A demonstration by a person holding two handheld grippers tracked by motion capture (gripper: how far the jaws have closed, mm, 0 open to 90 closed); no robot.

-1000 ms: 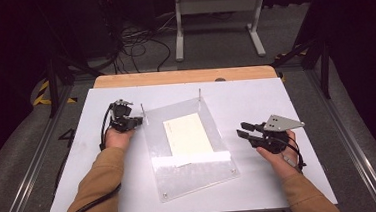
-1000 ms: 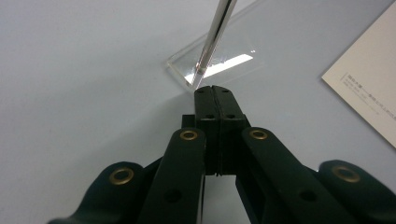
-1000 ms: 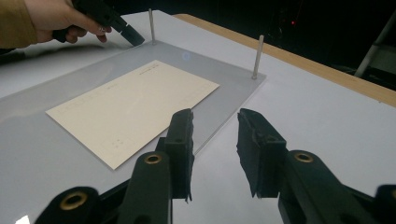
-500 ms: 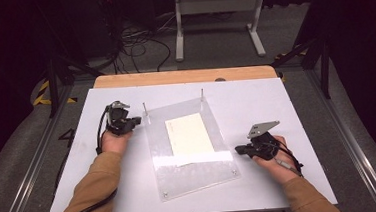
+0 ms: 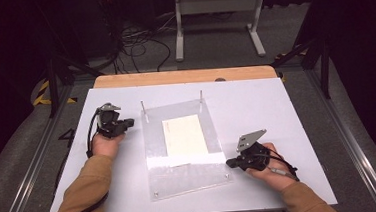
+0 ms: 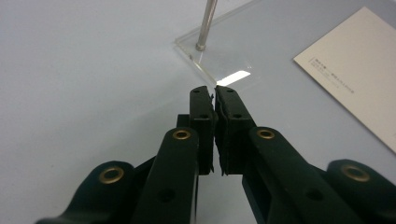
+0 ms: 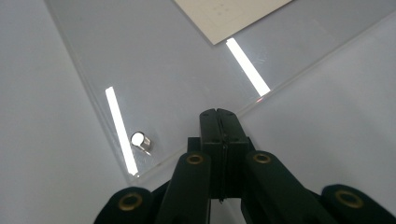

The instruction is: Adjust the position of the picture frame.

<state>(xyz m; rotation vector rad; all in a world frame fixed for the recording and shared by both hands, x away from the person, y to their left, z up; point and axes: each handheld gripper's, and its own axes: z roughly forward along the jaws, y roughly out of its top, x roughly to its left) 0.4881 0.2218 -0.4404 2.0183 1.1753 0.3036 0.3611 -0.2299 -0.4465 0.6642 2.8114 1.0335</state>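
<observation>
both grippers closing in on the acrylic plate's edges

left gripper (image 5: 127, 123) is sitting just off the far-left corner of the clear plate (image 5: 186, 179), jaws nearly pressed together, empty; right gripper (image 5: 231, 162) is nosing the near-right edge, jaws fully together; next move likely needs spreading jaws to pinch the edge

Had loads of open white table (image 5: 286, 104) on both outer sides of the clear acrylic plate (image 5: 191, 178), plus a bare strip along the far edge. Got blocked only at the plate's far corners by two upright metal pins (image 5: 145, 111) (image 5: 201, 96). Low stud (image 7: 141, 141) near the right gripper (image 5: 231, 162), barely in the way. Flat white card (image 5: 184, 135) mid-plate, no obstacle.
</observation>
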